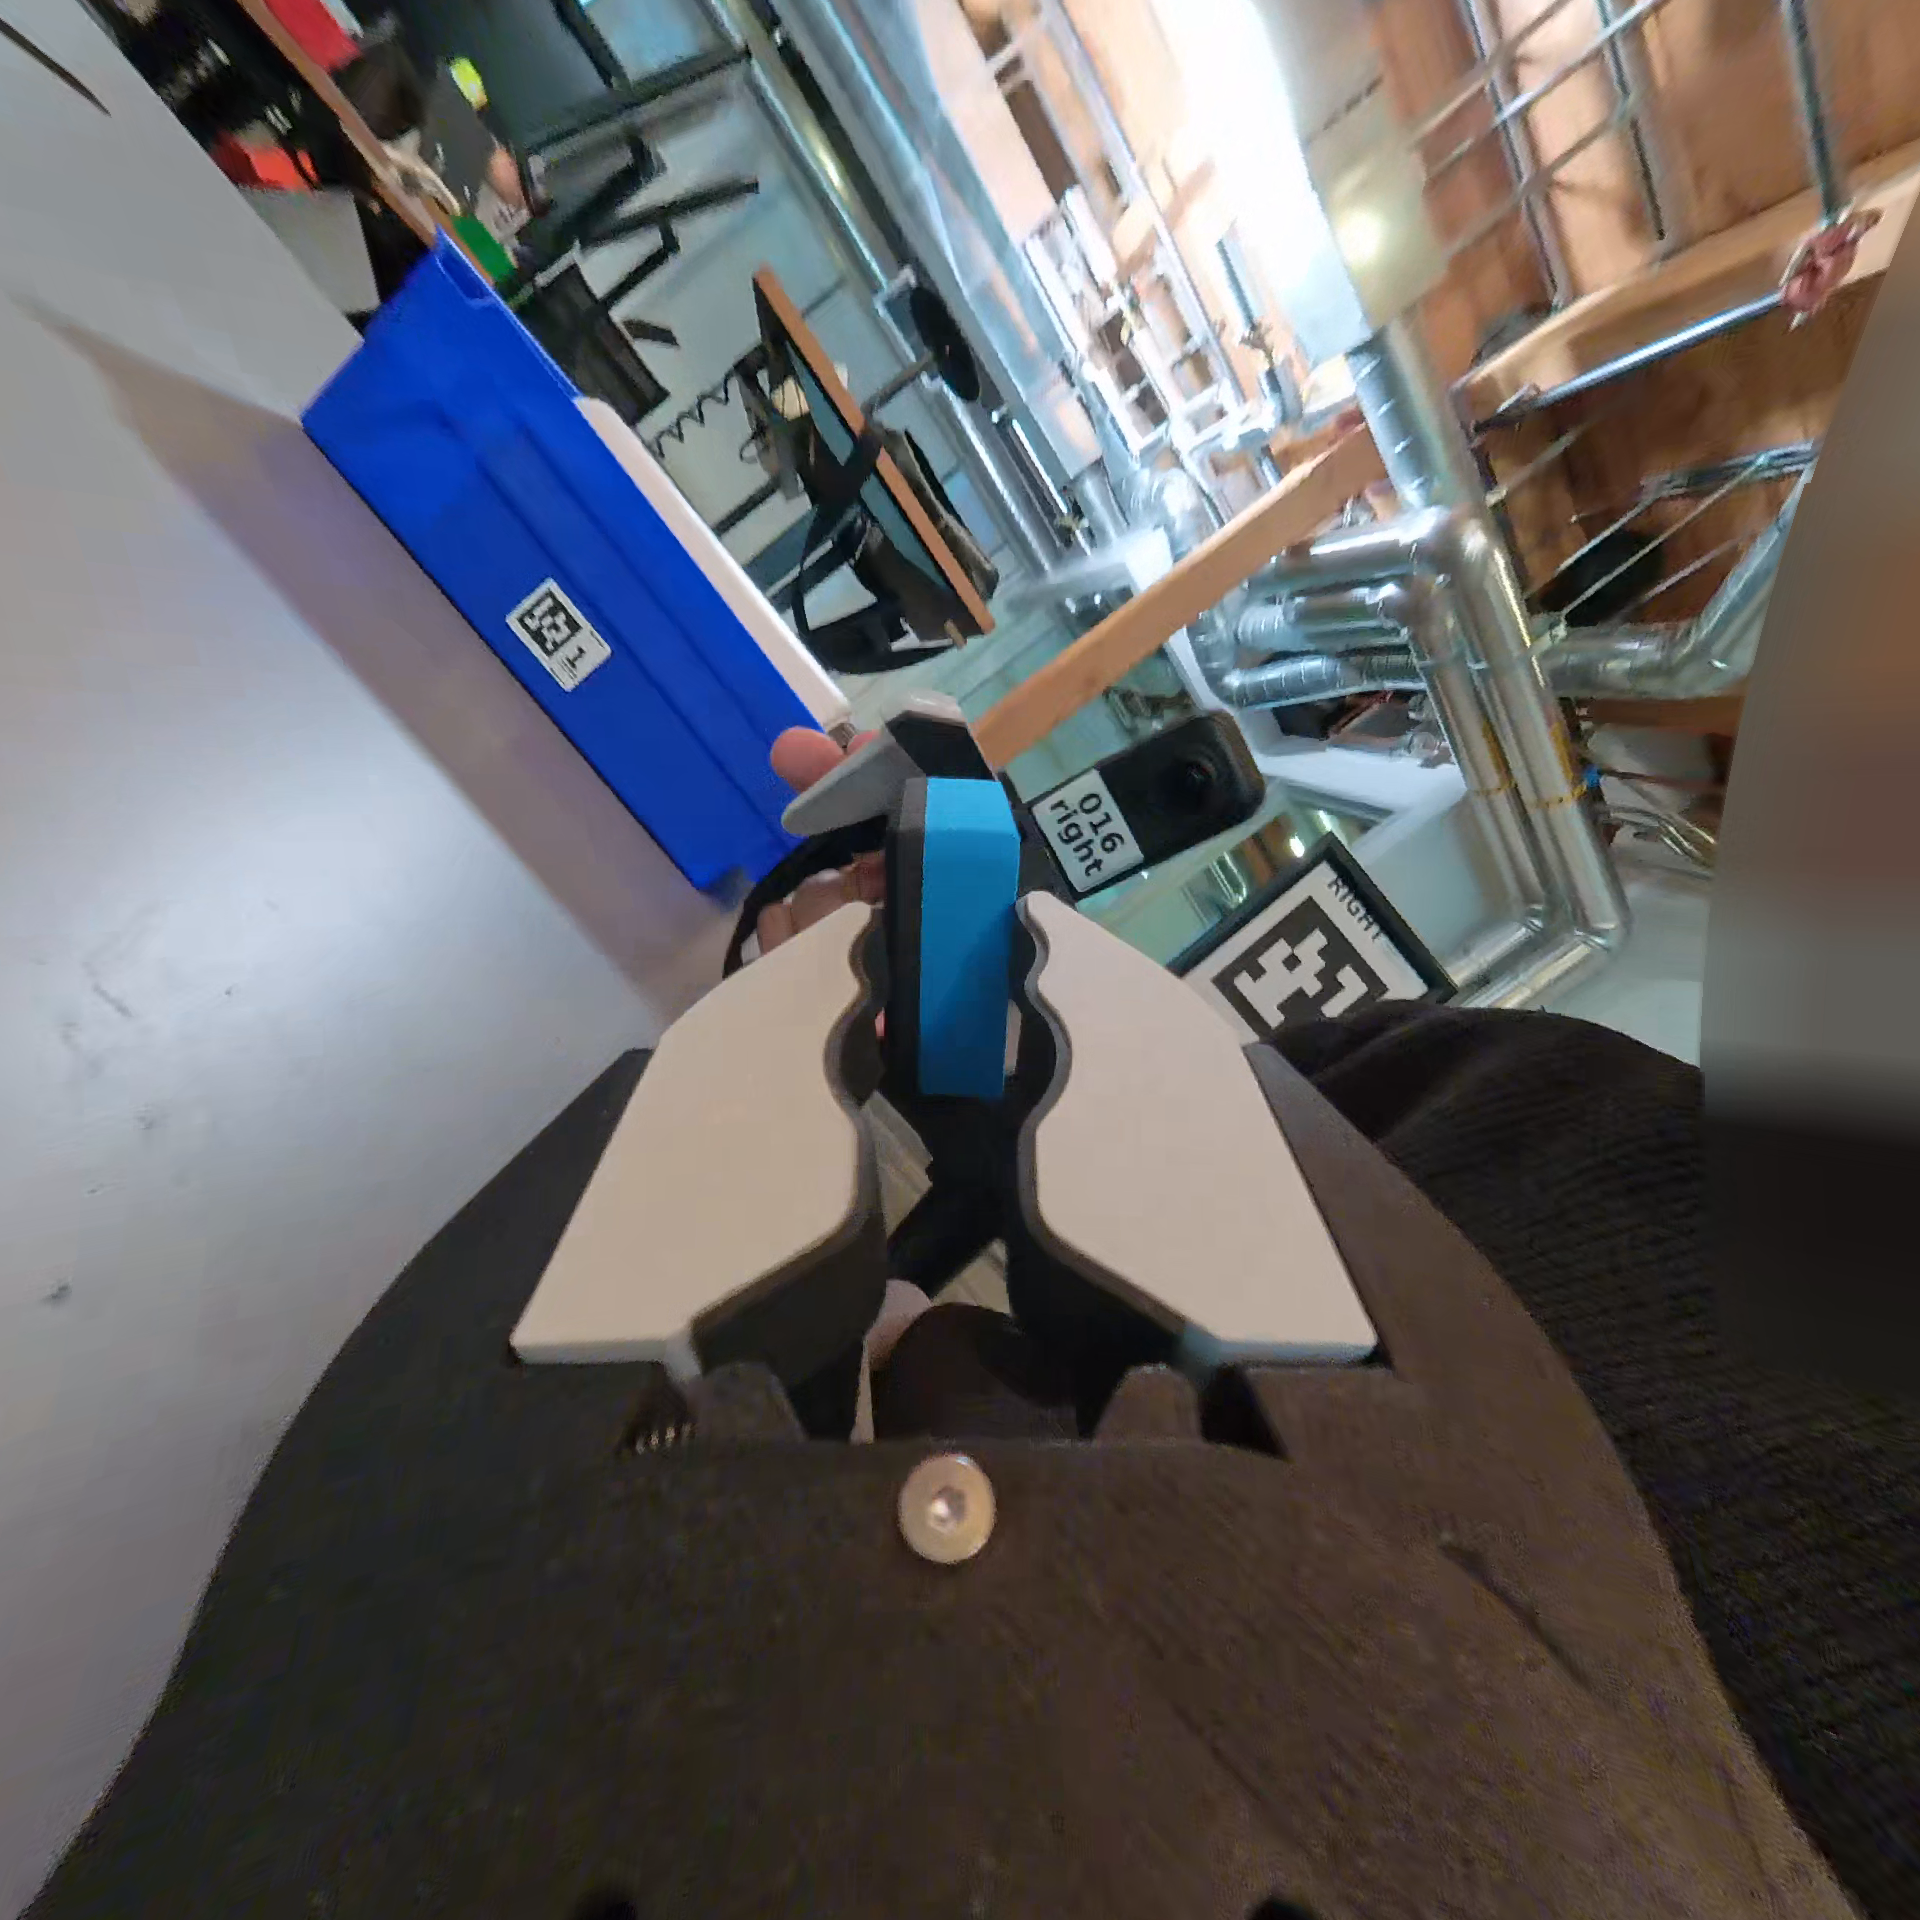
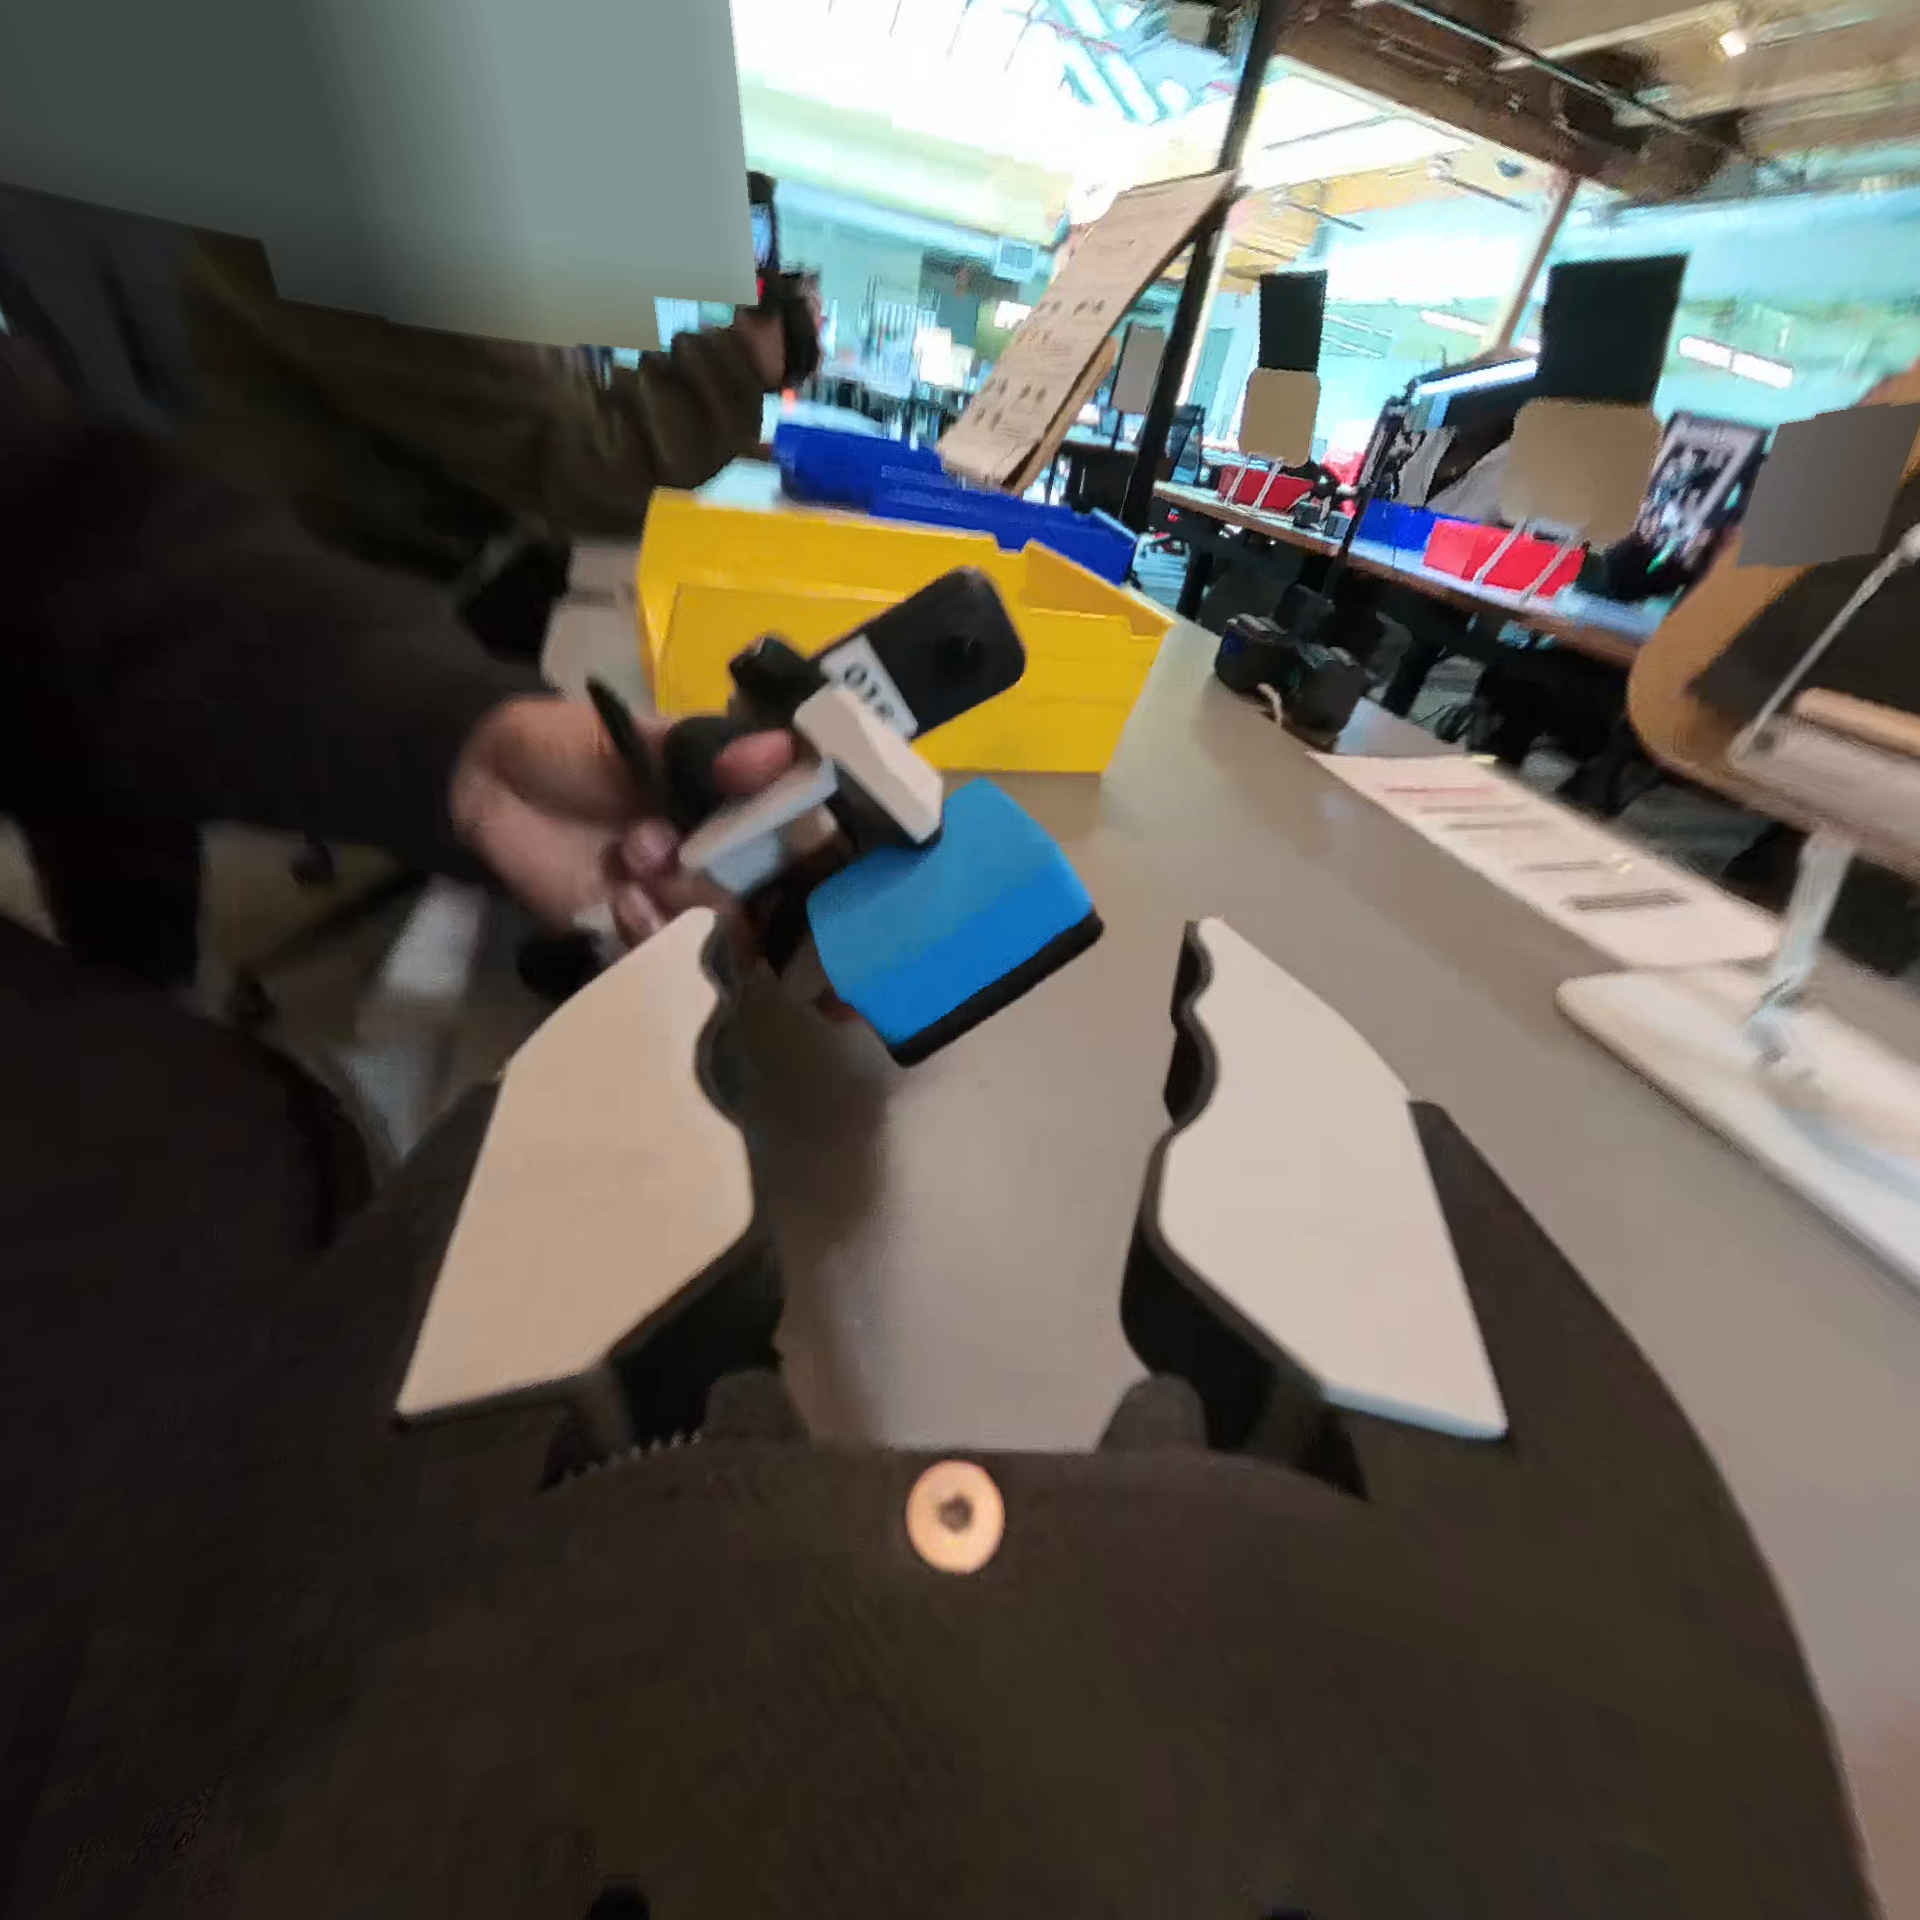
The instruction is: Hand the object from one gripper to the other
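Grey table (image 2: 1247, 987) fills the right wrist view. Yellow bin (image 2: 1039, 665) sits at its far side, left of centre. White stand (image 2: 1714, 1039) is on the table's right edge, with a paper sheet (image 2: 1538, 831) beyond it. Blue bin (image 1: 540, 561) with a square marker sticker shows far left in the left wrist view, resting on the pale surface.

Right gripper (image 2: 953, 923): jaws spread wide, nothing between the pads touching them. Left gripper (image 1: 951, 914): jaws pinched in on the blue block (image 1: 961, 935), both grey fingers (image 1: 748, 1122) pressing its sides. Block stands roughly upright, blue face toward the camera, black backing on its left edge.

From the right wrist view the left gripper (image 2: 831, 821) is held by a hand (image 2: 551, 790) at mid-left. It clamps the far end of the blue block (image 2: 935, 935). The block hangs in the air above the table, tilted. Its near end reaches in between the open right fingertips, closer to the left one; contact cannot be told.
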The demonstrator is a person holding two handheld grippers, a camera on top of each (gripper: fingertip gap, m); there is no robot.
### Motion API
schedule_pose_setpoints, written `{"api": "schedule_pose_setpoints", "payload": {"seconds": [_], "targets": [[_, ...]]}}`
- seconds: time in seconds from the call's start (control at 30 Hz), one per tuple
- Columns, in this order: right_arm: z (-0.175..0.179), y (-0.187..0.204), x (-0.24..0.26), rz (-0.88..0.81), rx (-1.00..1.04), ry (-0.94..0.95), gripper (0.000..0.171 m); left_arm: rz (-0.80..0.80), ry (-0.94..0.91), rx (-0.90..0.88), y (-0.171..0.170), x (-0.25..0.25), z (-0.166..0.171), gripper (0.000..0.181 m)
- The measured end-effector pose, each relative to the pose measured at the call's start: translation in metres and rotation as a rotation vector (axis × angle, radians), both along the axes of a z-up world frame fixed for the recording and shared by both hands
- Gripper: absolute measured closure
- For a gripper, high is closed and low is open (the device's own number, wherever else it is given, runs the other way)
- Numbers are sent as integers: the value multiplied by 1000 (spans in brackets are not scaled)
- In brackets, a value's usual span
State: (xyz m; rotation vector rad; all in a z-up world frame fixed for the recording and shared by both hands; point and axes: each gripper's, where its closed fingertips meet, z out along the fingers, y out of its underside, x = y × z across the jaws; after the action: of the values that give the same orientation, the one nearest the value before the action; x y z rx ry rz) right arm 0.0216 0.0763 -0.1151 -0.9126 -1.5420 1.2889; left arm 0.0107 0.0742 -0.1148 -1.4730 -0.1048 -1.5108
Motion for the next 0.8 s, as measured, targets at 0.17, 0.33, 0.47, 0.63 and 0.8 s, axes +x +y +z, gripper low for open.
{"api": "schedule_pose_setpoints", "payload": {"seconds": [0.17, 0.33, 0.47, 0.63, 0.8], "targets": [[-12, -13, 2, 4, 254, 6, 87, -74, -44, -57, -2, 3, -1, 159], [-15, -5, -2, -53, 268, -11, 78, -64, -132, -71, -2, 4, 0, 159], [-6, 2, -9, -182, 323, 36, 64, 91, -279, -79, 5, -8, 1, 159], [0, -1, -20, -337, 455, 73, 59, 170, -472, -141, 5, -11, -4, 160], [-2, -1, -22, -370, 519, 61, 74, 134, -526, -108, 0, 1, 8, 160]]}}
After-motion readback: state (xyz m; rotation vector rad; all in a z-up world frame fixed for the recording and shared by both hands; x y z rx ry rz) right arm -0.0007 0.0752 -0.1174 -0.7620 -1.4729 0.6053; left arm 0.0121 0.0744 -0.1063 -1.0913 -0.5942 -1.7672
